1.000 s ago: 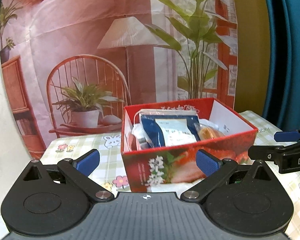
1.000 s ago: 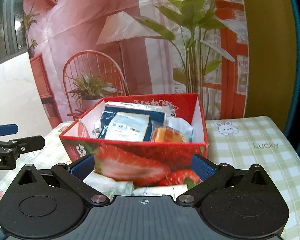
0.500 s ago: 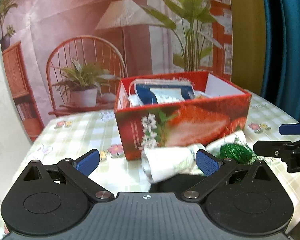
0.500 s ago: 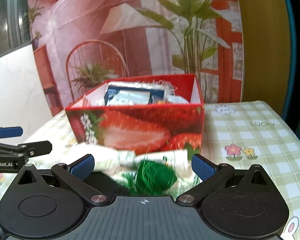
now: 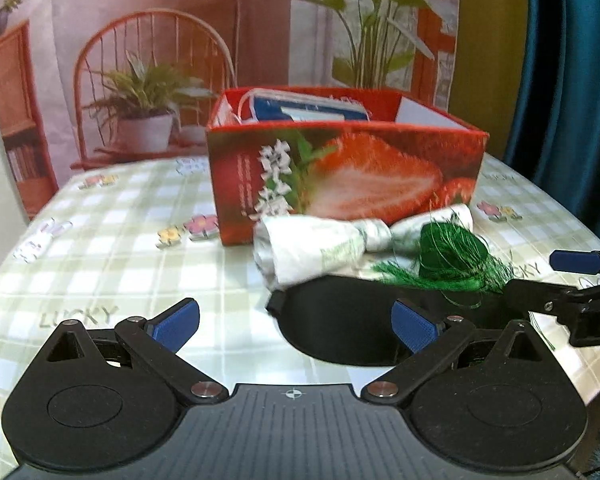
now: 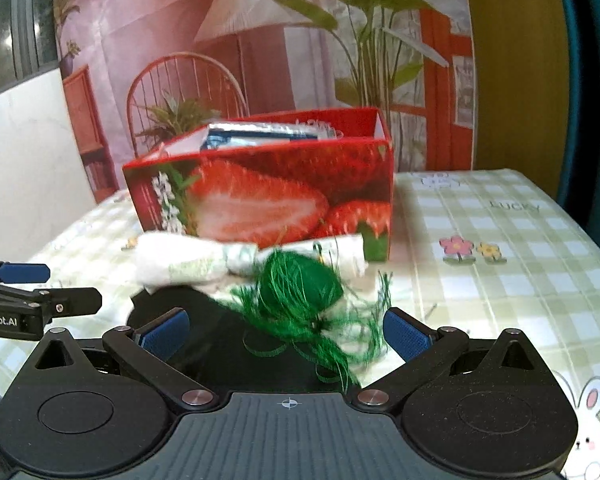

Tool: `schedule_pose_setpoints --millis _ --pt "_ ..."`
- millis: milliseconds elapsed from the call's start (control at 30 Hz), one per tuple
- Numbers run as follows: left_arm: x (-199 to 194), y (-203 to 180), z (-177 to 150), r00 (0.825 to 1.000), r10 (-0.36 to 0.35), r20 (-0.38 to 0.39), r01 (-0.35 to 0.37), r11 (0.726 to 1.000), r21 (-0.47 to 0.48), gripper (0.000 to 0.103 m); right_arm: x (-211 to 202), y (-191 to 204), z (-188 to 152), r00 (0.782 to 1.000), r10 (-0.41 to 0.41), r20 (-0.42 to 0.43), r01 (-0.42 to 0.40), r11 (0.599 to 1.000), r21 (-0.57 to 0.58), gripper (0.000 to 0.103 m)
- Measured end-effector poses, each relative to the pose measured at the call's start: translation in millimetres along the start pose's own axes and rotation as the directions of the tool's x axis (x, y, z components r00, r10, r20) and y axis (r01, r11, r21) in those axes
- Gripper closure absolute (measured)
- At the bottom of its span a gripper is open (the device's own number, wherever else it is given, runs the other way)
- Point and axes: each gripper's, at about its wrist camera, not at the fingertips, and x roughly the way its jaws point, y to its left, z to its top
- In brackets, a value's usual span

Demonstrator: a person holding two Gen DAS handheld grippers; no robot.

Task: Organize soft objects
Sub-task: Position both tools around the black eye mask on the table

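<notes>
Setting: a table under a green-and-white checked cloth (image 5: 112, 216) printed with flowers, rabbits and the word "LUCKY", in front of a backdrop (image 6: 236, 52) picturing a chair, a lamp and potted plants.

Box: a red cardboard box (image 5: 340, 184) with a strawberry print stands open-topped on the cloth; a blue-and-white packet (image 5: 308, 106) shows above its rim, among other contents too hidden to name.

Soft things: three lie on the cloth just in front of the box. A white cloth bundle (image 5: 320, 240), knotted at its middle, rests against the box's front wall. A green tassel (image 6: 300, 292) with loose threads lies just in front of the bundle, touching it. A black sleep mask (image 5: 340, 328) lies nearest the cameras, under the edges of both.

Left gripper (image 5: 296, 320): jaws spread wide and empty, held low over the cloth, the sleep mask's left half between its blue pads.

Right gripper (image 6: 286, 330): jaws likewise wide apart and grasping nothing, with the tassel and the mask lying between its pads.

Position of the two: side by side, facing the box; each shows at the edge of the other's view.

Focus: the bundle and the tassel are slightly blurred in both views.
</notes>
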Motion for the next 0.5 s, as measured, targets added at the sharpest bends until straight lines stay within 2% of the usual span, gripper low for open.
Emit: schedule_pose_setpoints --millis 200,500 --pt "10 2 -6 0.999 -0.029 -0.024 0.029 1.000 -0.010 0.001 6 -1 -7 1.000 0.008 -0.027 -0.008 1.000 0.002 0.001" --pt "32 18 -1 0.995 -0.054 -0.079 0.048 0.995 -0.083 0.007 14 -6 -12 0.998 0.034 -0.061 -0.032 0.999 0.032 0.004"
